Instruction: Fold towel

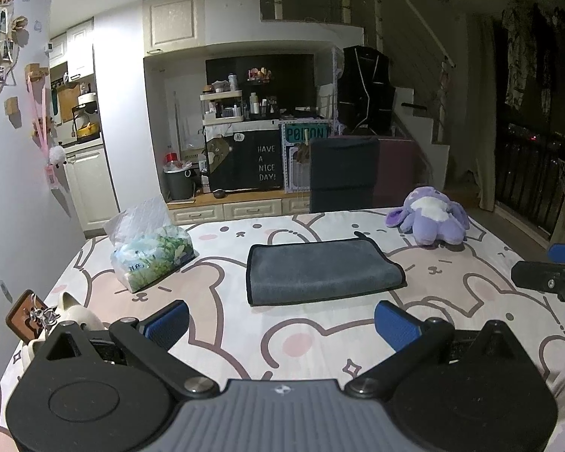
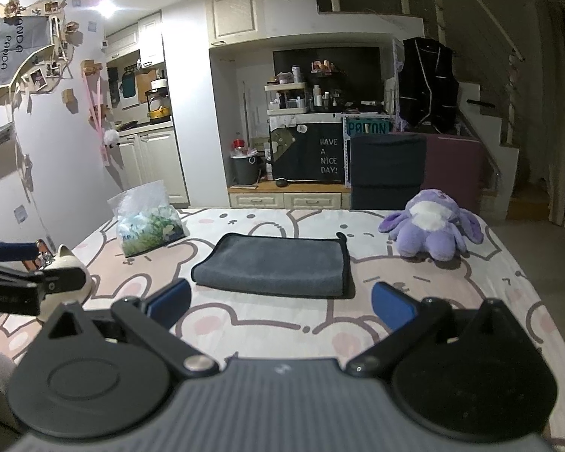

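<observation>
one grey towel [image 1: 322,273], folded flat, is seen lying on the patterned table cover [image 1: 222,331], ahead of both grippers and touched by neither. two grippers are counted: the left gripper [image 1: 281,324] and the right gripper [image 2: 280,303] are each held spread wide, nothing between the blue pads. one purple plush [image 1: 431,216] and one tissue pack [image 1: 150,250] are seen. a cream object [image 1: 77,316] at the left edge is partly hidden and cannot be identified.
</observation>
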The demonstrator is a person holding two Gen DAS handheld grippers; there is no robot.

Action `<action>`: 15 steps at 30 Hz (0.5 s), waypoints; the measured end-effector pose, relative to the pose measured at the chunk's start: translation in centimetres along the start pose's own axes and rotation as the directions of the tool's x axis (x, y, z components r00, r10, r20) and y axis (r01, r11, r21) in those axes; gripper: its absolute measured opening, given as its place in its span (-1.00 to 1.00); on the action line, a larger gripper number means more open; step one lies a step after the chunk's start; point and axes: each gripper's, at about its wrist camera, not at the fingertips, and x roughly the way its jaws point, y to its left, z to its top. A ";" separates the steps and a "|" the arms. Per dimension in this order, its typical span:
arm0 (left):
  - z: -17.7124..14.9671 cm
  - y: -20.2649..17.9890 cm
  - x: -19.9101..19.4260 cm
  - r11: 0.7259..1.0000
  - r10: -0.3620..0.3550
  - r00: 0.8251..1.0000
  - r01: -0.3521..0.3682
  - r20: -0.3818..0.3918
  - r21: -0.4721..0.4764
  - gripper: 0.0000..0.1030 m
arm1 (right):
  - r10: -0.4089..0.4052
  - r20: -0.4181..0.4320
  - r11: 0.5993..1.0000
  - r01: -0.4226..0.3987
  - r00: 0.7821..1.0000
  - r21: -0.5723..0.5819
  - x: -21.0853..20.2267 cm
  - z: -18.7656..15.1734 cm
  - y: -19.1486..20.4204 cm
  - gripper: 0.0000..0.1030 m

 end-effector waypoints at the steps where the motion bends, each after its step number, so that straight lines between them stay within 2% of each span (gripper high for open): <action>1: -0.1 0.0 0.0 1.000 -0.001 1.000 0.001 0.000 -0.002 1.00 | 0.000 -0.002 1.000 0.000 1.000 -0.001 -0.1 -0.1 0.0 0.99; 10: -1.3 -0.1 -0.7 1.000 -0.002 1.000 0.002 -0.011 -0.002 1.00 | 0.000 0.000 1.000 0.000 1.000 0.016 -0.8 -0.9 0.1 0.99; 15: -1.9 -0.2 -1.1 1.000 0.009 1.000 -0.009 -0.016 -0.008 1.00 | 0.000 -0.005 1.000 0.000 1.000 -0.022 -1.1 -1.4 0.7 0.99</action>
